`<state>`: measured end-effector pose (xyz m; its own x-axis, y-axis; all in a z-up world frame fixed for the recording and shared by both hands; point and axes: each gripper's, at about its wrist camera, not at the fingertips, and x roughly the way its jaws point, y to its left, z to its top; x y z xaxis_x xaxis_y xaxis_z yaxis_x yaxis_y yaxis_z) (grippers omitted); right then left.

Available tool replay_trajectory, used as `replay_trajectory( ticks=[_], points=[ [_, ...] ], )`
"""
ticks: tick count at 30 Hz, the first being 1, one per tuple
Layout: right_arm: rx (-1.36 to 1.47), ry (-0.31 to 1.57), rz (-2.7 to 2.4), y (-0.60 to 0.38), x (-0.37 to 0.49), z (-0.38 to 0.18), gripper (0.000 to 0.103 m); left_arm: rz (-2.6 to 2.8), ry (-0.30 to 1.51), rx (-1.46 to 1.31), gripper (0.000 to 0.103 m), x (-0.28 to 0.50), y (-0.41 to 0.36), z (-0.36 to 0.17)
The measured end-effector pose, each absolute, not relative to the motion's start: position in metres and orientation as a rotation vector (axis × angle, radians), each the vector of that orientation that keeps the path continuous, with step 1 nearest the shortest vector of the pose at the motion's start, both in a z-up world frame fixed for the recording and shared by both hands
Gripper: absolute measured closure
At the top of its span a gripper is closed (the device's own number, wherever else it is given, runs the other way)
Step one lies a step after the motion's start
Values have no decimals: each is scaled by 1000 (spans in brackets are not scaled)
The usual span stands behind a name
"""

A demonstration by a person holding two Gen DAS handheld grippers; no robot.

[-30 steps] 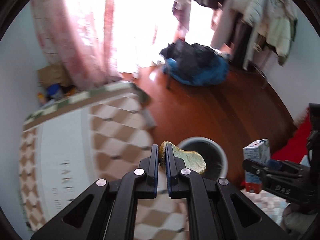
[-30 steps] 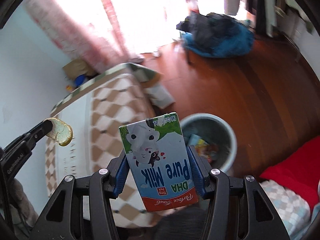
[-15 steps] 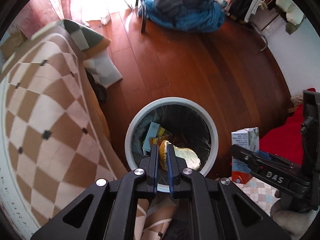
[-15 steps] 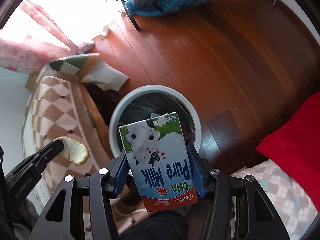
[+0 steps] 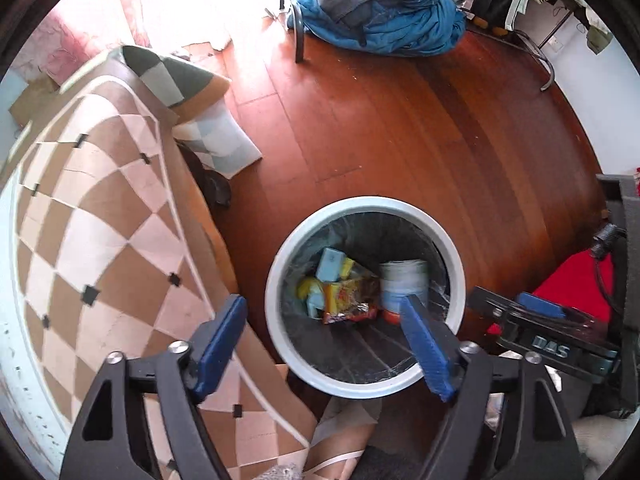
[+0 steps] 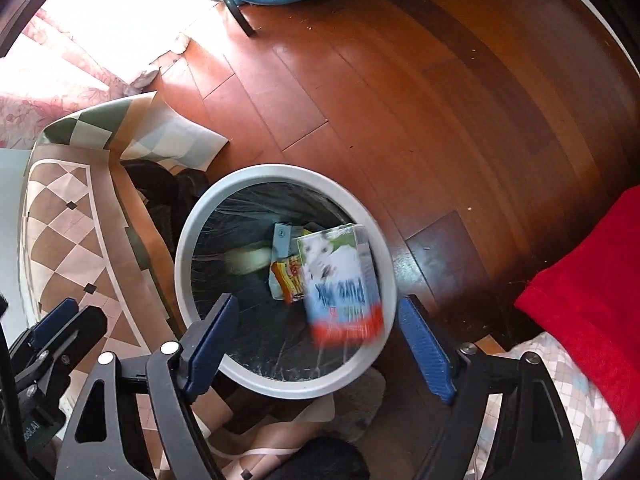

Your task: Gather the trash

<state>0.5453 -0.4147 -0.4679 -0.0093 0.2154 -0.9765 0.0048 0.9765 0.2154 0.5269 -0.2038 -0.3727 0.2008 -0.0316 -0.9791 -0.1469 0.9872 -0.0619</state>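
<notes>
While jaws of the right gripper (image 6: pixel 316 344) are opening, note the blurred milk carton (image 6: pixel 340 284) clear of both pads, in free fall just beyond the fingertips toward 12 o'clock, inside the rim of the trash bin (image 6: pixel 200 216). Long axis of carton: roughly 12 to 6 o'clock, red base nearest the fingers. Jaws of the left gripper (image 5: pixel 324 340) likewise opening, with nothing between them; only bin contents below at 12 o'clock. No regrasp judged necessary; judged next: withdraw both grippers from above the bin and seek further trash.
</notes>
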Motion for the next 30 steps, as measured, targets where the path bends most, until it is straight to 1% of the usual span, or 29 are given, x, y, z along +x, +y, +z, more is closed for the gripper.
replay_trajectory(
  ticks=[1,3,8,13,18,25,30],
  points=[
    [181,1570,165,-417,543,-465,7,91,1360,-145,6,526,-203,-370],
    [190,1562,158,-423,537,-457,0,103,1325,-127,4,520,-201,-359],
    [167,1527,157,-431,518,-421,0,111,1281,-107,2,503,-198,-329],
    [153,1465,191,-433,494,-369,0,107,1235,-122,2,482,-194,-292],
    [160,1400,235,-433,466,-315,0,82,1175,-137,2,450,-193,-242],
    [158,1293,314,-427,414,-225,0,36,1092,-156,2,400,-193,-171],
    [173,1234,363,-427,379,-174,0,-6,1039,-165,2,365,-194,-123]
  ],
)
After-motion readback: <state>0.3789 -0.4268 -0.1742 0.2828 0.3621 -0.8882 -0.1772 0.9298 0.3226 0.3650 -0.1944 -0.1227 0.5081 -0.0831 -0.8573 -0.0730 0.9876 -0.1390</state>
